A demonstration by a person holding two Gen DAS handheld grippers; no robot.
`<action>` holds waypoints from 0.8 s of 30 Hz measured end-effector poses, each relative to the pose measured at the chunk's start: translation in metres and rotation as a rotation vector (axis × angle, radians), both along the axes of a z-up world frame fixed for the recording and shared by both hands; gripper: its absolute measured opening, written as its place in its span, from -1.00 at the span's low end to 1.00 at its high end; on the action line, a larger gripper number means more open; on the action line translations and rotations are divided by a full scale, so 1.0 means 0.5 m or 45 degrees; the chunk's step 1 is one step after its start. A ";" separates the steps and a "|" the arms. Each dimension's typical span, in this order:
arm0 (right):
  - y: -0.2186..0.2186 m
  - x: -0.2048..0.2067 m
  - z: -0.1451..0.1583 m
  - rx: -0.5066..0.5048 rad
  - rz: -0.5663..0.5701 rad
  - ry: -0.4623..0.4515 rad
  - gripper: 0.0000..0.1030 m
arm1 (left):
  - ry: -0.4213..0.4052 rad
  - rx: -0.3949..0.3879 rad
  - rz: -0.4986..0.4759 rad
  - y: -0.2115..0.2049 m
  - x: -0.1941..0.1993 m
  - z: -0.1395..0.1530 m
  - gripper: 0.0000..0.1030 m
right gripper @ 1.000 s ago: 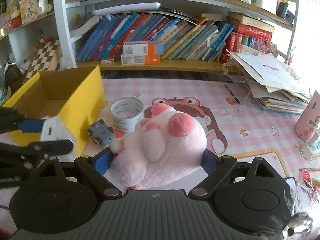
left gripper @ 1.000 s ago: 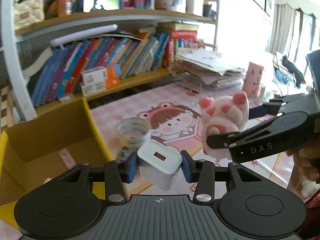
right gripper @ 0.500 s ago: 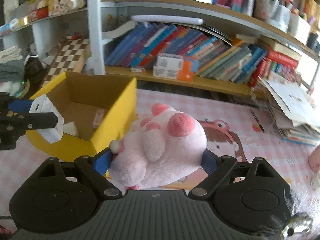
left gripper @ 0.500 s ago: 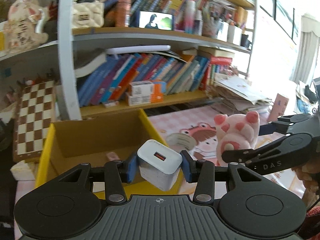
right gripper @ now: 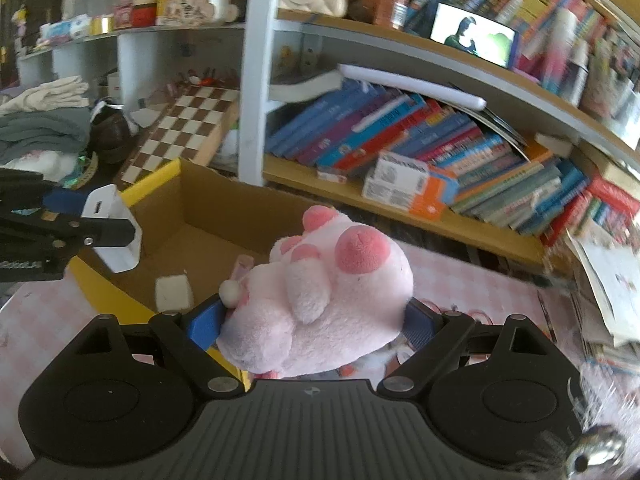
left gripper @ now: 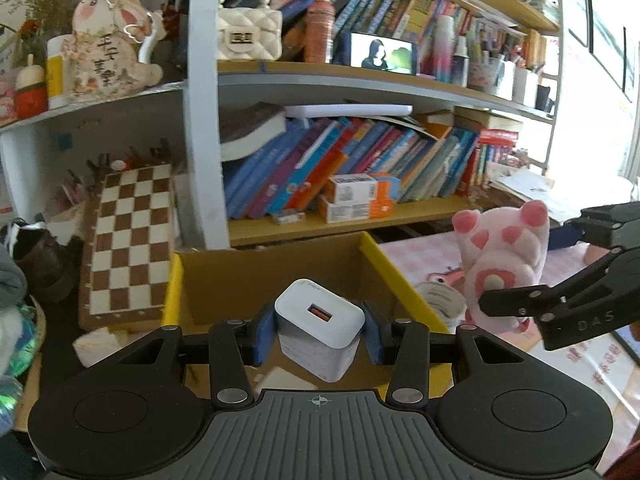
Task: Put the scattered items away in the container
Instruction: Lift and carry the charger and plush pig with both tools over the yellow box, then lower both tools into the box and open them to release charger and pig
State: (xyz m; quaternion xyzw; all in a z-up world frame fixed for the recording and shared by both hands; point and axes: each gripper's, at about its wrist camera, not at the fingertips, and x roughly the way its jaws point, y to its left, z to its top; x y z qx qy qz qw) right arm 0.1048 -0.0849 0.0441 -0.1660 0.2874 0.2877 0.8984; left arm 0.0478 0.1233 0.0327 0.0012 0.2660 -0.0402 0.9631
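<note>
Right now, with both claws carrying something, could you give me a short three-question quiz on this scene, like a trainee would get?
1. True or false: the left claw is clamped on a white charger.
2. What does the right claw carry? A) roll of tape B) pink plush toy C) book
3. Fill in: the yellow cardboard box already holds some small items, such as a flat white ____.

Key:
1. True. The blue pads press on both its sides.
2. B. The toy sits squeezed between the pads, beside the box's near wall.
3. Piece, lying on the box floor; what it is cannot be told.
</note>
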 end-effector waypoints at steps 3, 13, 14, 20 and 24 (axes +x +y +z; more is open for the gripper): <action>0.025 0.009 0.007 -0.005 0.046 -0.015 0.73 | 0.001 0.037 0.014 0.016 0.015 0.004 -0.16; 0.104 0.041 0.011 -0.052 0.169 -0.054 0.73 | 0.049 0.141 0.015 0.052 0.080 -0.001 -0.16; 0.112 0.045 0.008 -0.061 0.181 -0.057 0.73 | 0.061 0.144 0.009 0.054 0.088 -0.004 -0.16; 0.159 0.072 -0.020 -0.121 0.241 -0.049 0.73 | 0.130 0.176 -0.018 0.061 0.140 -0.022 -0.16; 0.186 0.090 -0.044 -0.165 0.283 -0.030 0.73 | 0.165 0.178 -0.027 0.063 0.174 -0.034 -0.16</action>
